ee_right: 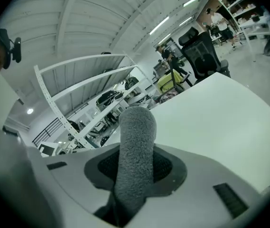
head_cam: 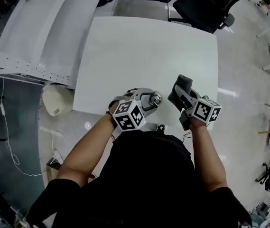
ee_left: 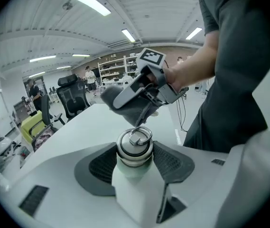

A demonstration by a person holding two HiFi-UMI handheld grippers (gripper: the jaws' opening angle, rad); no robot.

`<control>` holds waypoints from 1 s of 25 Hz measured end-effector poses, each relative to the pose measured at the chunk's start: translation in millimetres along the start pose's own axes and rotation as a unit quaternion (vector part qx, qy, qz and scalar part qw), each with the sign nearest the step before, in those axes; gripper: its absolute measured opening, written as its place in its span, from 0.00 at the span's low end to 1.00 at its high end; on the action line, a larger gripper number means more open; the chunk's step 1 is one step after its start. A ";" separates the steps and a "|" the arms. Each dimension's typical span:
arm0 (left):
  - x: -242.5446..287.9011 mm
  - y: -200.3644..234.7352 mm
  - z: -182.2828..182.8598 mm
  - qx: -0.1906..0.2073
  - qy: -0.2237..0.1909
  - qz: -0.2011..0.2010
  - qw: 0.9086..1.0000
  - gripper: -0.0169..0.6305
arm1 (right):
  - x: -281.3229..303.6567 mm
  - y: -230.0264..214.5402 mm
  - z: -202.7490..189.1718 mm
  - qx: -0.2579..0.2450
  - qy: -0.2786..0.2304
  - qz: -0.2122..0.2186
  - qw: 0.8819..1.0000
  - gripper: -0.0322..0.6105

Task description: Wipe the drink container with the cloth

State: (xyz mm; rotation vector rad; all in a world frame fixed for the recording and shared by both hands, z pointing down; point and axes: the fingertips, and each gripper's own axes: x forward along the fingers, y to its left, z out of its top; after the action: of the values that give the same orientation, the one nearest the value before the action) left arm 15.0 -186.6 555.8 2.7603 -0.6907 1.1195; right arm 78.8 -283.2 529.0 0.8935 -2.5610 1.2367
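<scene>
Low in the head view's centre, the left gripper's [head_cam: 144, 101] fingers clamp a pale-green drink bottle [ee_left: 134, 151]. Its long axis runs left-right, with the ring-topped steel lid pointing right toward the grey cloth [head_cam: 182, 85], which the right gripper's [ee_right: 135, 170] fingers pinch over the white bench [head_cam: 144, 51].

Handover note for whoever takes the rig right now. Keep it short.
Left gripper: shut on the drink container, lid end out, at the table's near edge.
Right gripper: shut on the cloth, whose end sticks out past the jaws.
The cloth is close to the lid; the head view shows a gap.
Done: both things in grip.
Left: bring the cloth onto the container and wipe. Any wiping so far does not show.
</scene>
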 end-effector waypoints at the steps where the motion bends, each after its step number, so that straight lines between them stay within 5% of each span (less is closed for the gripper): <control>1: 1.0 1.6 0.5 -0.005 -0.001 -0.002 1.000 0.41 | -6.2 3.1 -0.7 0.002 -0.005 -0.001 1.000 0.23; 9: 7.7 12.9 5.7 -0.059 -0.013 -0.005 0.998 0.41 | -34.0 35.9 -5.0 0.002 -0.018 0.017 1.000 0.23; 16: 3.2 15.2 5.4 -0.063 -0.021 -0.014 0.998 0.41 | -36.1 47.3 -9.8 -0.024 -0.023 -0.001 0.999 0.23; 25: -37.1 29.3 22.7 -0.141 -0.106 -0.013 0.984 0.41 | -39.8 61.1 -17.1 -0.049 -0.042 -0.035 0.997 0.23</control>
State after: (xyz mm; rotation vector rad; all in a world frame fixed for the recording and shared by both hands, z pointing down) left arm -6.6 -204.3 511.5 2.6550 -0.7659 0.6666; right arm 73.8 -223.2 484.4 1.0256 -2.6027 1.0674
